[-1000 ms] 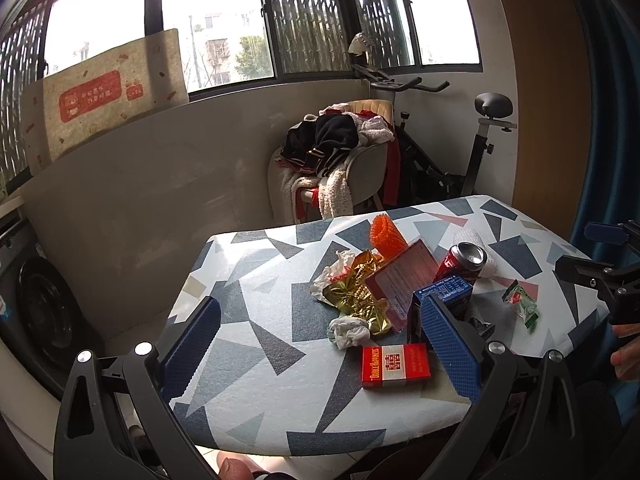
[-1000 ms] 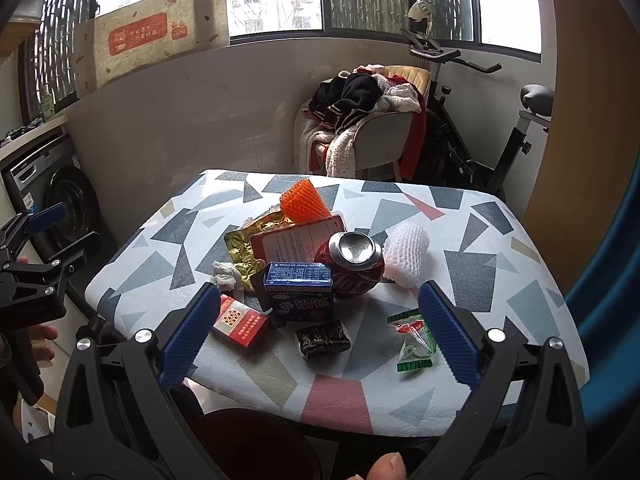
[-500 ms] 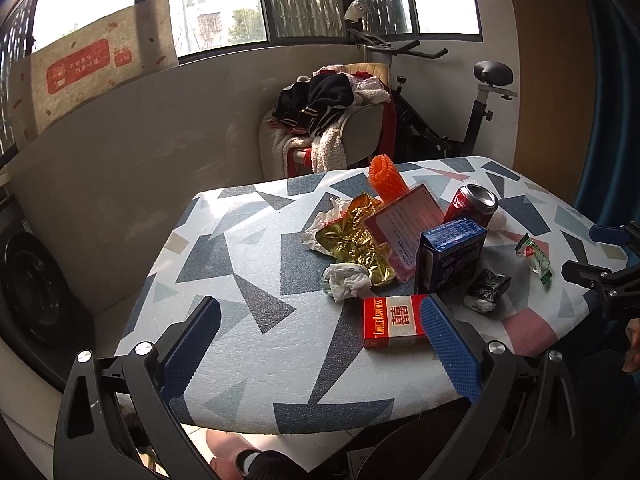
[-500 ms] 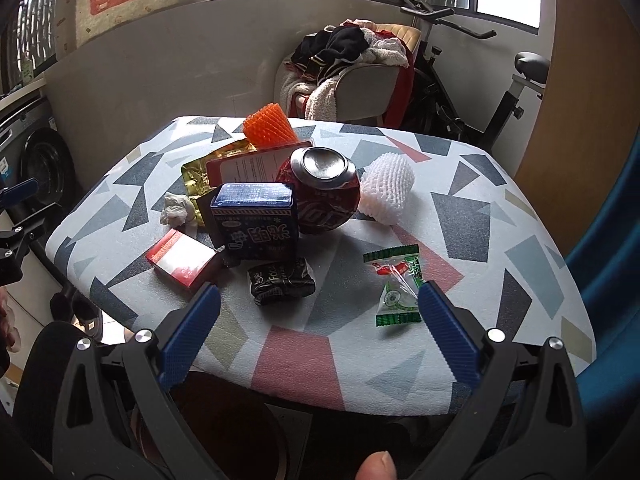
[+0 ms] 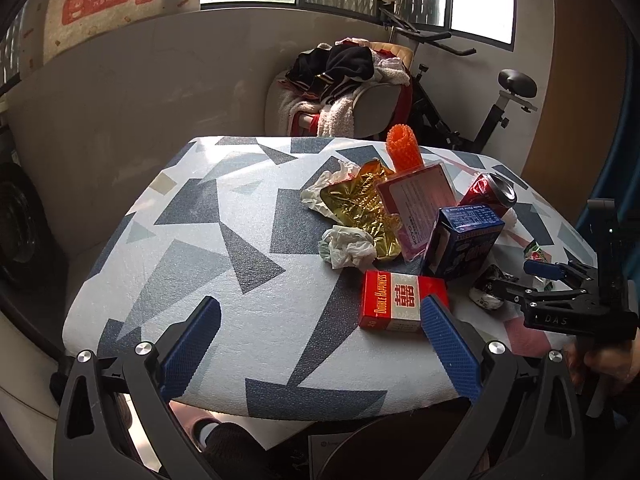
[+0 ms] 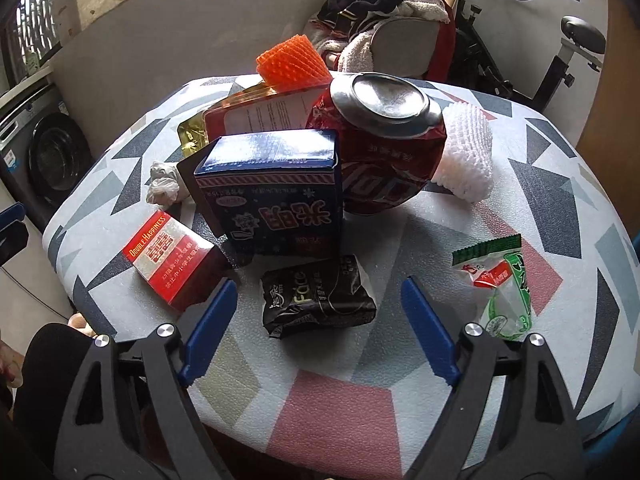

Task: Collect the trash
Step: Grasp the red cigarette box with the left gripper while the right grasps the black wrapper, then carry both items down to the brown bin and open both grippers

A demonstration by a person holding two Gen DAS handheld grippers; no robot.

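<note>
Trash lies on a table point(image 5: 208, 240) with a geometric-patterned top. In the right wrist view my right gripper point(image 6: 316, 320) is open, its jaws on either side of a black snack packet point(image 6: 318, 296) just ahead. Behind it stand a blue box point(image 6: 276, 196) and a crushed red can point(image 6: 384, 136), with a red cigarette pack point(image 6: 172, 256) to the left and a green-white wrapper point(image 6: 504, 280) to the right. My left gripper point(image 5: 320, 340) is open over the table's near edge, its right finger beside the red cigarette pack point(image 5: 400, 300). A crumpled tissue point(image 5: 346, 246) and gold foil point(image 5: 360, 204) lie beyond.
An orange foam net point(image 6: 292, 62) and a white foam net point(image 6: 466, 156) sit at the back of the pile, by a pink card pack point(image 5: 420, 204). A chair heaped with clothes point(image 5: 344, 76) and an exercise bike point(image 5: 492, 108) stand behind the table. A washing machine point(image 6: 48, 152) is at the left.
Both grippers have moved forward and down toward the table. The right gripper has closed in on the black snack packet; the left has come up to the red cigarette pack.
</note>
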